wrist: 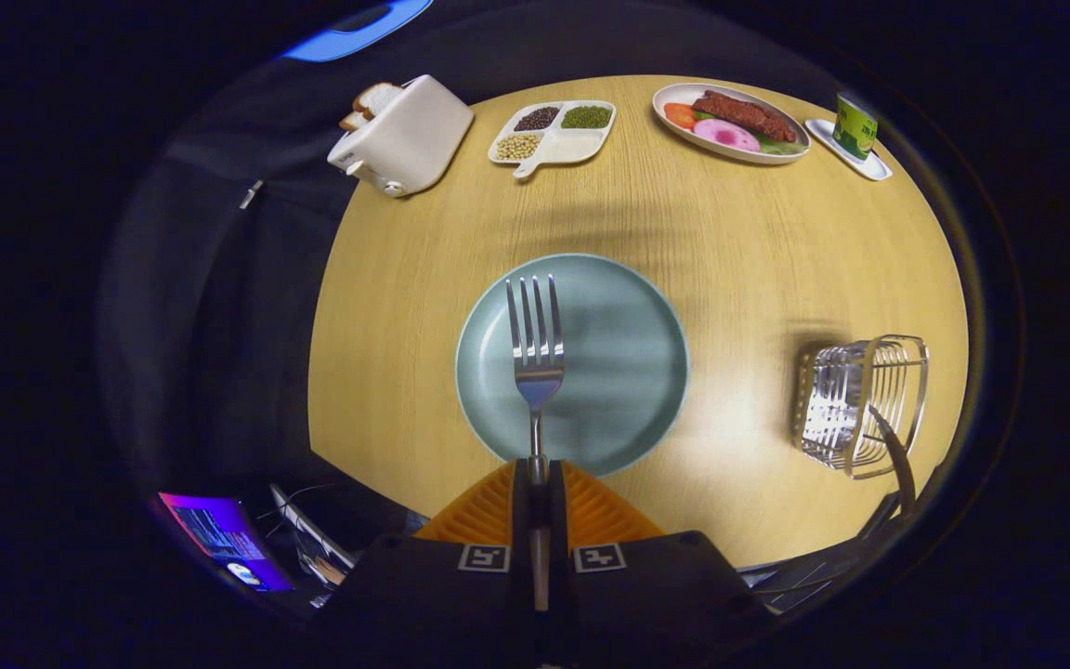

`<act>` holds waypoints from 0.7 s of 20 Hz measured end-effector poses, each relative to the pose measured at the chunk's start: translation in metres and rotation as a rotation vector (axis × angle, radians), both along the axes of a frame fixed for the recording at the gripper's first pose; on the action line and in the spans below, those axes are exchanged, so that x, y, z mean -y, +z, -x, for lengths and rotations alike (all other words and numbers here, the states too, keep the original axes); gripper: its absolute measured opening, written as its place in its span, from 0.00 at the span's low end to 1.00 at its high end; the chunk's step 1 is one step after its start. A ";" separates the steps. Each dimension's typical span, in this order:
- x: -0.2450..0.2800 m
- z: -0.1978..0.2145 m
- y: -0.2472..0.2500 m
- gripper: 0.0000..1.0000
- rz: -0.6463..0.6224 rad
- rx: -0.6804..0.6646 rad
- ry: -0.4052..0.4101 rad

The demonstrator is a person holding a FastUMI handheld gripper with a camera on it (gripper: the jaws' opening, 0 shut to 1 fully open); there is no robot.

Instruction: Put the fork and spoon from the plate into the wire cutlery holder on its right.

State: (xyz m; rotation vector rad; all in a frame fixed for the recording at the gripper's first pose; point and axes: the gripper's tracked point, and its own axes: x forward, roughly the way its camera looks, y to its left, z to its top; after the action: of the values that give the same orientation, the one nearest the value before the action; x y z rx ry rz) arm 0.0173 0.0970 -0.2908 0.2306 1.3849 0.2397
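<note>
Gripper (536, 474) clamps fork (535, 353) by its handle above plate (572, 362), ready for holder (855, 404) lower right.

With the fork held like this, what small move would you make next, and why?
Probably carry it right, toward the wire cutlery holder. The claw is shut on the fork handle, tines above the plate, and the holder stands apart.

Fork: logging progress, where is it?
The fork is clamped by its handle in the gripper, tines above the plate, left of the holder.
</note>
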 end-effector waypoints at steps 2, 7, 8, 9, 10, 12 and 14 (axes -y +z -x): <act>0.025 0.004 0.024 0.10 -0.001 0.005 -0.006; 0.092 0.017 0.066 0.10 0.027 -0.036 -0.021; 0.107 0.021 0.069 0.10 0.049 -0.048 -0.014; 0.123 0.024 0.070 0.10 0.079 -0.063 -0.002; 0.137 0.027 0.069 0.10 0.107 -0.083 0.009; 0.160 0.032 0.064 0.10 0.146 -0.146 0.028; 0.176 0.035 0.056 0.10 0.174 -0.220 0.054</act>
State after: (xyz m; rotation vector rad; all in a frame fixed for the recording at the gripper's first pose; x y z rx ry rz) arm -0.0178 -0.0792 -0.2352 0.0757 1.6219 0.1401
